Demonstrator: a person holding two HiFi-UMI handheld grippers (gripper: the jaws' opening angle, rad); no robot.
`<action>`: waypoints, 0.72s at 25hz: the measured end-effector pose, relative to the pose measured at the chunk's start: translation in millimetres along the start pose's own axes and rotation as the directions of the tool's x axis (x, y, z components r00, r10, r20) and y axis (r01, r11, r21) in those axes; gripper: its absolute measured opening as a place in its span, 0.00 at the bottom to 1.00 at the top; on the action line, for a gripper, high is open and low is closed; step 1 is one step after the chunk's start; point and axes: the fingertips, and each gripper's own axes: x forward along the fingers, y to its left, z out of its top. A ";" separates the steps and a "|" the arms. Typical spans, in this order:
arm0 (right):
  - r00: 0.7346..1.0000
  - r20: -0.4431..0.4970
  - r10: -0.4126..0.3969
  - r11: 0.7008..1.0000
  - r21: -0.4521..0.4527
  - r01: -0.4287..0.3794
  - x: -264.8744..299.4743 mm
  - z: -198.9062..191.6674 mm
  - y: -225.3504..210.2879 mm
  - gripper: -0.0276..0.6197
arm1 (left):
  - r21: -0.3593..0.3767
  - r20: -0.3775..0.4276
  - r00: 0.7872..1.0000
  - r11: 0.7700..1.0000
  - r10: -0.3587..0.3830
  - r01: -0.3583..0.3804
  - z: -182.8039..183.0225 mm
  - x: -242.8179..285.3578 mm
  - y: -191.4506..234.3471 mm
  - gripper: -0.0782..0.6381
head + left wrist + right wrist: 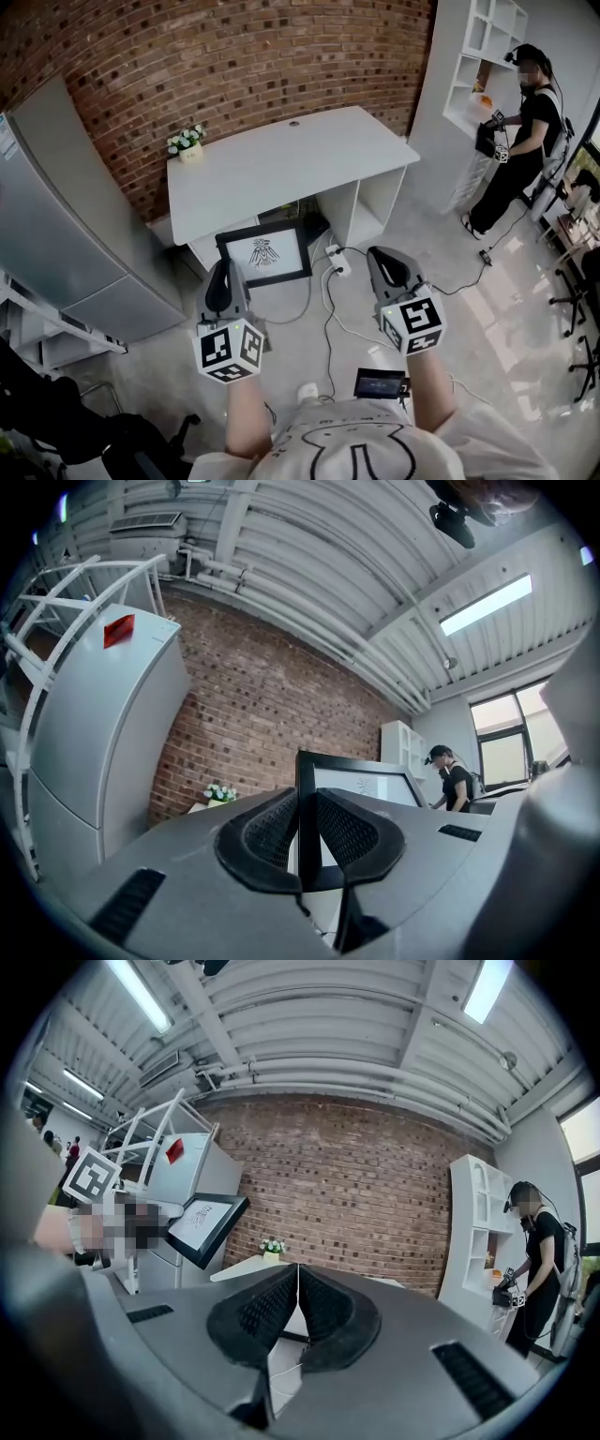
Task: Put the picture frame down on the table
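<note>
A black picture frame (264, 255) with a white print hangs in the air in front of the white table (281, 159), below its front edge. My left gripper (227, 270) is shut on the frame's left edge; in the left gripper view the black frame (361, 782) rises from between the closed pads (267, 834). From the right gripper view, the frame (202, 1227) shows tilted at the left, above the table (246, 1269). My right gripper (382, 259) is shut and holds nothing, about a hand's width right of the frame.
A small pot of white flowers (186, 141) stands on the table's far left corner. A grey cabinet (56, 234) is at the left, a white shelf unit (487, 56) and a person (520, 131) at the right. Cables and a power strip (337, 262) lie on the floor.
</note>
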 end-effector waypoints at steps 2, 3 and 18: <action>1.000 -0.005 -0.009 1.000 0.003 0.009 14.4 1.1 0.6 0.07 | 0.003 -0.002 1.000 1.000 -0.014 0.014 1.0 14.9 6.9 0.21; 1.000 -0.006 -0.014 1.000 0.006 0.014 21.5 1.4 1.5 0.07 | 0.004 -0.003 1.000 1.000 -0.022 0.022 1.5 21.8 10.3 0.21; 0.998 -0.033 -0.053 0.999 -0.002 0.053 74.8 3.2 16.7 0.07 | 0.004 -0.011 0.996 0.996 -0.093 0.093 -3.3 70.5 41.7 0.21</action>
